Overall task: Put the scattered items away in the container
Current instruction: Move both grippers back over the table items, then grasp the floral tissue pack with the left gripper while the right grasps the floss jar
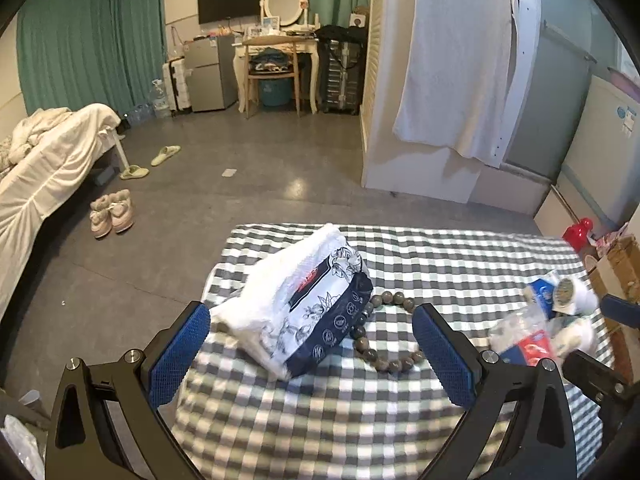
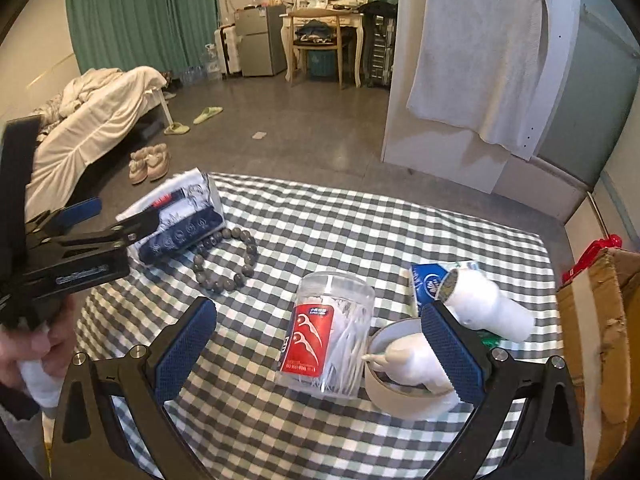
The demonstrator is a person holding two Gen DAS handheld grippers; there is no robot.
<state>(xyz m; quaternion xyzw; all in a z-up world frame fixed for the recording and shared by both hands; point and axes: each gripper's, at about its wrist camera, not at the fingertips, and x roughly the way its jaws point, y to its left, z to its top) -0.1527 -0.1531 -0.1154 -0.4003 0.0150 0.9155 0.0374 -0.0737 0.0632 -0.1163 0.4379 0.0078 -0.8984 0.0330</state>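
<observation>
Spread wide in the foreground of each wrist view: two blue-padded fingers, jaws far apart, nothing clamped.

Left gripper (image 1: pixel 310 350) poised above the checkered tablecloth (image 1: pixel 460 264), toward its left edge. Lying between and just beyond the fingers: tissue pack (image 1: pixel 304 304), white with dark blue floral wrap, tilted, not touching either pad. Just beside the pack, partly tucked under its right end: bead bracelet (image 1: pixel 394 334), close to the right finger, contact not visible.

Right gripper (image 2: pixel 318 354) held over the near right part of the cloth. Between the fingers, nearer the right one: clear floss-pick jar (image 2: pixel 330 334) with red label, upright, apart from the left pad. Behind the right fingertip (image 2: pixel 452 354): tape roll (image 2: pixel 404 396) lying flat, a white bottle (image 2: pixel 412 360) resting across it; whether the pad touches either cannot be told. Farther right, near the right edge: a white tube (image 2: pixel 486 306) lying against a blue-and-white packet (image 2: pixel 426 284). Off the right edge: cardboard box (image 2: pixel 592 336), standing just beside the cloth. Across at the left: the other gripper, seen from the side, gripped by a hand (image 2: pixel 36 350).
</observation>
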